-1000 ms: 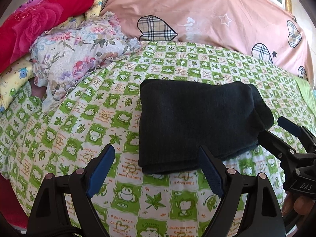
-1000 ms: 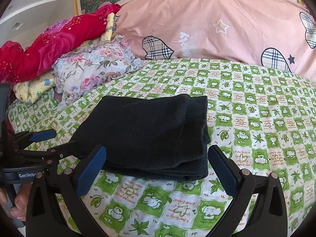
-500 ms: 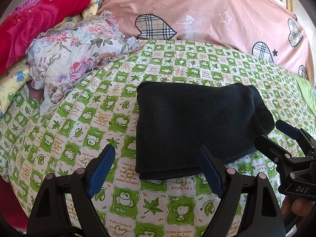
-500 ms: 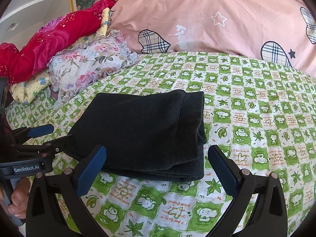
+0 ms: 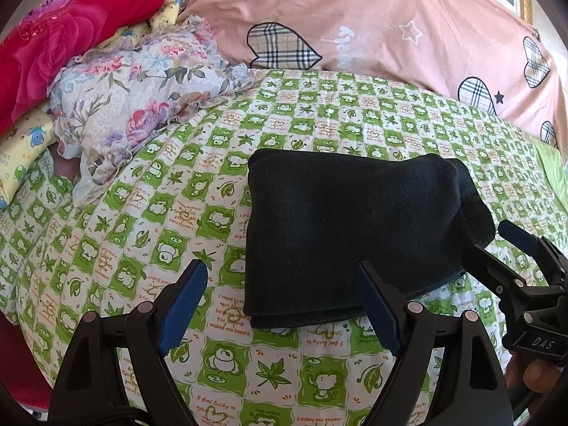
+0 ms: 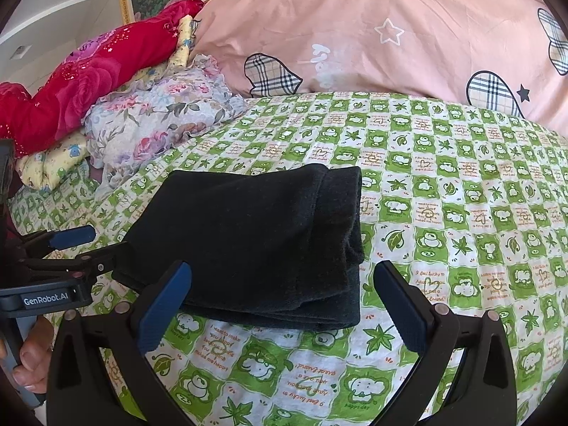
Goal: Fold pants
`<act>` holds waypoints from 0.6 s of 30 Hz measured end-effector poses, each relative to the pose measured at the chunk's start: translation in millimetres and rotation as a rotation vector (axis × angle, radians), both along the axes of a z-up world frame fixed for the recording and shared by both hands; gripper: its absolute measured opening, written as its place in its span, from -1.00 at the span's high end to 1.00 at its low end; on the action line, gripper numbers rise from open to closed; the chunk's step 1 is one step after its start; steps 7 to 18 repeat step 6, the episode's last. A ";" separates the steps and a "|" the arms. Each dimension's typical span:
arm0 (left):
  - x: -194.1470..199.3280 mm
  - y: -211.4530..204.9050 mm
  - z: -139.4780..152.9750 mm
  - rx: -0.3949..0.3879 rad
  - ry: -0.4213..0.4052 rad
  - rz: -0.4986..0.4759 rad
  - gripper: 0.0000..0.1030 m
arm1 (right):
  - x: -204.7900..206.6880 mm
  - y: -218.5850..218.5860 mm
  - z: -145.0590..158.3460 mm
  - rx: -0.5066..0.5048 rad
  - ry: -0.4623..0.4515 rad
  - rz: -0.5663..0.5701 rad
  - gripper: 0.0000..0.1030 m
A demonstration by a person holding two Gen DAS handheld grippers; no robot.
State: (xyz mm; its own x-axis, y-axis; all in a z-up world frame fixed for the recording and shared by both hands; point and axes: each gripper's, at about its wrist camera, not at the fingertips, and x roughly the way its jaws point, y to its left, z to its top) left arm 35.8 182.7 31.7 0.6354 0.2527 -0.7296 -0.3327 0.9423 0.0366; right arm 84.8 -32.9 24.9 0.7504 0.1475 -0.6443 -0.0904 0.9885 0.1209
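Observation:
The black pants [image 5: 348, 234] lie folded into a thick rectangle on the green patterned bedsheet [image 5: 170, 191]. They also show in the right wrist view [image 6: 255, 241]. My left gripper [image 5: 284, 309] is open and empty, just in front of the bundle's near left corner. My right gripper [image 6: 280, 305] is open and empty, in front of the bundle's near right edge. Each gripper shows from the side in the other's view, the right gripper [image 5: 497, 241] and the left gripper [image 6: 96, 241], both open beside the bundle.
A large pink pillow [image 5: 390, 28] with plaid hearts lies across the back of the bed. A floral cloth [image 5: 135, 99], a red rose blanket [image 5: 60, 42] and a yellow cloth [image 5: 21, 149] are piled at the back left.
Both grippers have drawn back a little from the pants and stay open. The folded pants have not moved.

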 end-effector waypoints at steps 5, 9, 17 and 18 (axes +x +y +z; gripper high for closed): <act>0.5 -5.5 2.2 0.025 -0.008 -0.001 -0.65 | 0.1 0.0 1.1 0.006 0.001 -0.001 -0.99; 1.3 -6.4 1.8 0.026 -0.004 -0.004 -0.65 | -0.1 0.1 1.1 0.007 0.000 -0.001 -0.99; 1.3 -6.4 1.8 0.026 -0.004 -0.004 -0.65 | -0.1 0.1 1.1 0.007 0.000 -0.001 -0.99; 1.3 -6.4 1.8 0.026 -0.004 -0.004 -0.65 | -0.1 0.1 1.1 0.007 0.000 -0.001 -0.99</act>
